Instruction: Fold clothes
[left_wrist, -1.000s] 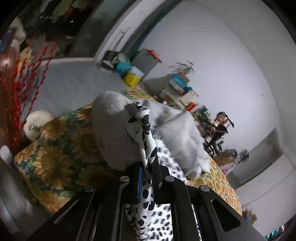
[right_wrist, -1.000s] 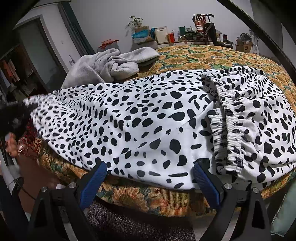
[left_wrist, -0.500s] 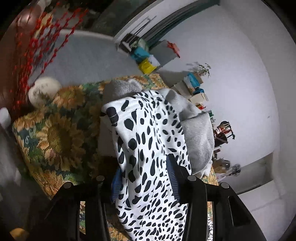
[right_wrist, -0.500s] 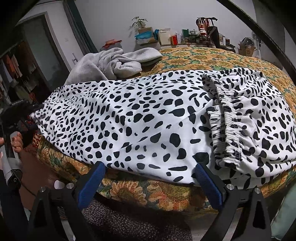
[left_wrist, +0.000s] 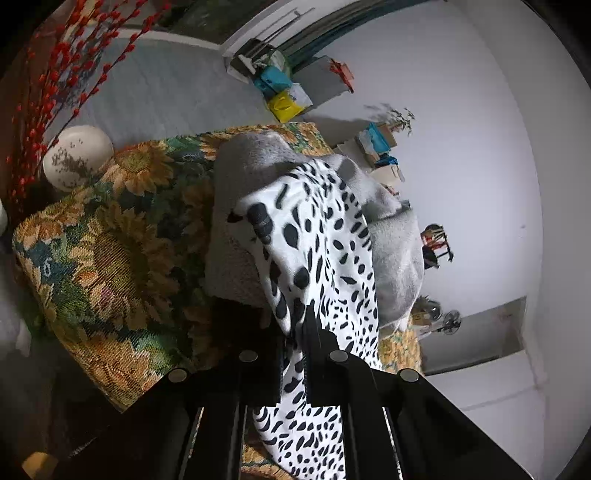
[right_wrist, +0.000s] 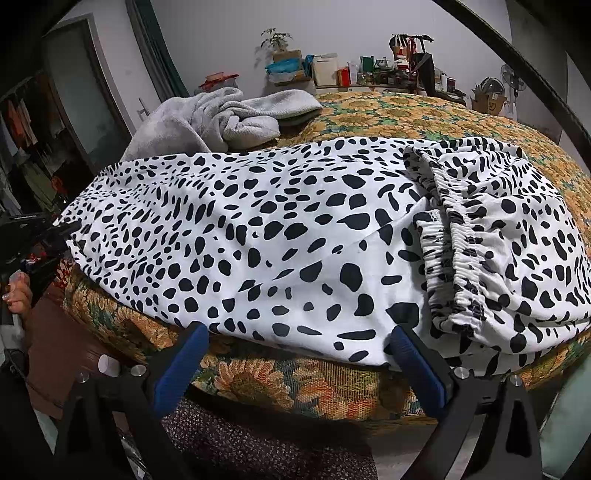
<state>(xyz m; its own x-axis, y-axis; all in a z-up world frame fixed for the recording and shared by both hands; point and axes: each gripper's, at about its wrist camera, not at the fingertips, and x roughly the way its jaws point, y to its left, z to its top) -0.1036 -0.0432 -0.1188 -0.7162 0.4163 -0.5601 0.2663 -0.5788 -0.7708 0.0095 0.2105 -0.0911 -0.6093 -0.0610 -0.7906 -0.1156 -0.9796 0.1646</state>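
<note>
A white garment with black spots (right_wrist: 277, 229) lies spread across the sunflower bedcover (right_wrist: 388, 110), its elastic waistband (right_wrist: 454, 240) bunched at the right. My left gripper (left_wrist: 299, 332) is at the garment's far left end, its jaws closing with the spotted fabric (left_wrist: 321, 240) pinched between them; it also shows at the left edge of the right wrist view (right_wrist: 55, 236), held by a hand (right_wrist: 16, 291). My right gripper (right_wrist: 298, 334) stands open at the bed's front edge, its blue pads (right_wrist: 184, 362) just short of the garment's near hem, with nothing between them.
A crumpled grey garment (right_wrist: 221, 114) lies behind the spotted one, partly under its end (left_wrist: 236, 221). A white vase (left_wrist: 77, 155) with red branches stands off the bed's corner. Cluttered shelves (right_wrist: 369, 70) and a fan (right_wrist: 511, 85) line the far wall.
The left gripper held a bunched tip of the garment, opened over its spread end while sinking, and has shut on the fabric again. The right gripper has stayed put.
</note>
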